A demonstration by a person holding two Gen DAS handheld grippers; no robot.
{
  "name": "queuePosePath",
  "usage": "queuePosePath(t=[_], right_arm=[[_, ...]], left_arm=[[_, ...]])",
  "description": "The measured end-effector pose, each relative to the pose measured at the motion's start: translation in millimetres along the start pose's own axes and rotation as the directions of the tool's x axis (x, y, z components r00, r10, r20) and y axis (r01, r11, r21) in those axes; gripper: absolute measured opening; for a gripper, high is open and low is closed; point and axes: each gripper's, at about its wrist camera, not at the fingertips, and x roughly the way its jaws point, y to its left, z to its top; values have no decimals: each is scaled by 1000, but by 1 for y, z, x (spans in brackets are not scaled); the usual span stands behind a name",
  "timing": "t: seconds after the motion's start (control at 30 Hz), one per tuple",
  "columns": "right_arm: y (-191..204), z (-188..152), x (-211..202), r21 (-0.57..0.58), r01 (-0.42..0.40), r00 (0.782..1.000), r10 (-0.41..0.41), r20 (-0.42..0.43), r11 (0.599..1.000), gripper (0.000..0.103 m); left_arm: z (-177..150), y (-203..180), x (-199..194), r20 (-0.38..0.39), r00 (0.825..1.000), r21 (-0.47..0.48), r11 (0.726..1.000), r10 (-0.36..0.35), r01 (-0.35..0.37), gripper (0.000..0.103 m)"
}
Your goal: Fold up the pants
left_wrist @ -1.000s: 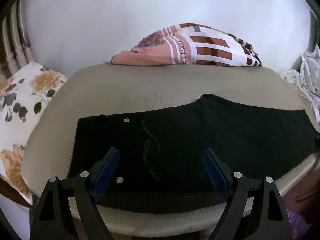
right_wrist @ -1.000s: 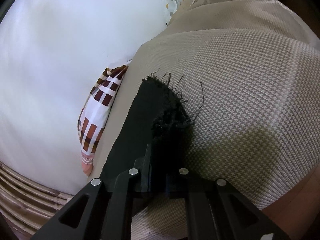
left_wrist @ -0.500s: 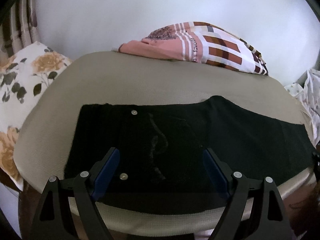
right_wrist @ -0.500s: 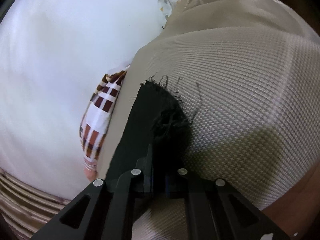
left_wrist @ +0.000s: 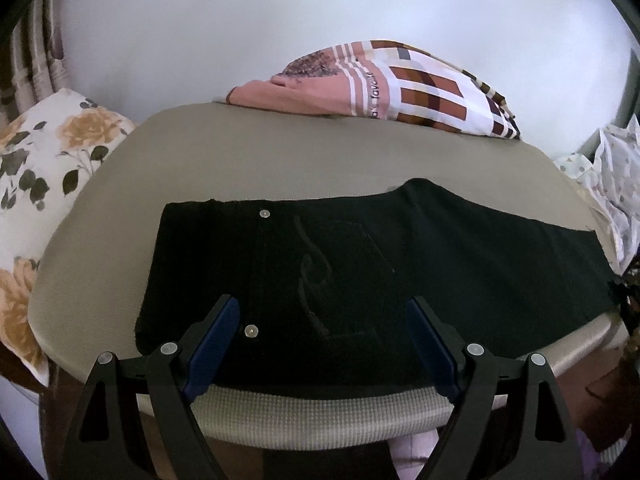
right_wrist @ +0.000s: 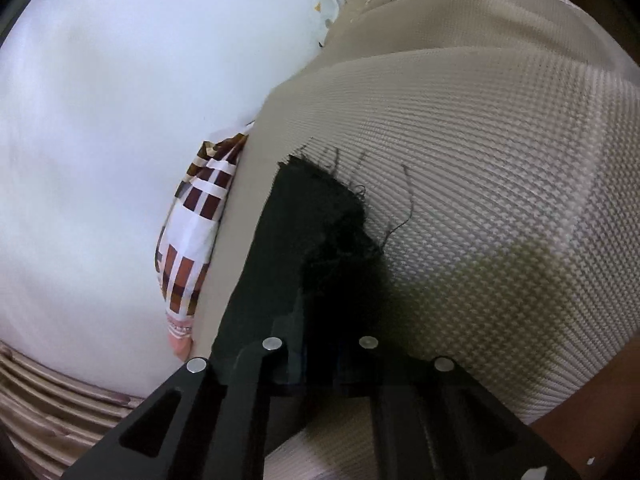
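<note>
Here, I am holding my left gripper (left_wrist: 322, 340) wide apart over the near edge of the dark black fabric pants (left_wrist: 360, 272), its blue pads (left_wrist: 214, 334) standing on either side of the waist area and gripping nothing. The pants are lying flat and stretched sideways across the beige textured table (left_wrist: 280, 160), with the waist end toward the left of this view and the leg running off to the right. From this side I am seeing two small silver rivets (left_wrist: 265, 213) on the cloth and a faint pale squiggle stitched between them, none of which shows in the other camera.

At the far edge of the table a pink, white and brown checked cloth (left_wrist: 380, 84) is lying bunched against the white wall (left_wrist: 280, 12). A floral cushion with orange roses (left_wrist: 44, 168) is sitting to the left, and a pale dotted fabric (left_wrist: 612, 168) is heaped at the right.

My right gripper (right_wrist: 326, 360) is pinching the frayed hem of the pants (right_wrist: 316, 232), with the jaws closed almost completely on the cloth. Only this view is showing the loose black threads (right_wrist: 404, 200) straying from the hem onto the woven table (right_wrist: 500, 160), and the weave itself up close. The checked cloth (right_wrist: 196, 240) is appearing here as a narrow strip beside the leg, and striped beige drapery (right_wrist: 60, 392) is hanging at the lower left.
</note>
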Motion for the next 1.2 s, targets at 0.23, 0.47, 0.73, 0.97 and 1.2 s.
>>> queuePosePath(t=[0.23, 0.47, 0.73, 0.97, 1.2], right_arm=[[52, -8, -2, -89, -74, 997, 73, -8, 993, 8], [118, -49, 40, -151, -176, 977, 153, -151, 973, 9], [161, -117, 100, -171, -249, 926, 183, -330, 953, 9], [185, -177, 137, -188, -295, 867, 180, -464, 937, 9], [198, -222, 159, -173, -354, 804, 204, -558, 919, 9]], left_arm=[[1, 8, -18, 56, 998, 6, 1000, 19, -19, 85], [-4, 19, -14, 31, 999, -58, 998, -32, 34, 89], [-9, 27, -3, -12, 997, -118, 990, -79, 77, 89], [-14, 33, 7, -48, 992, -171, 979, -117, 107, 89], [-16, 32, 11, -63, 992, -160, 982, -110, 99, 89]])
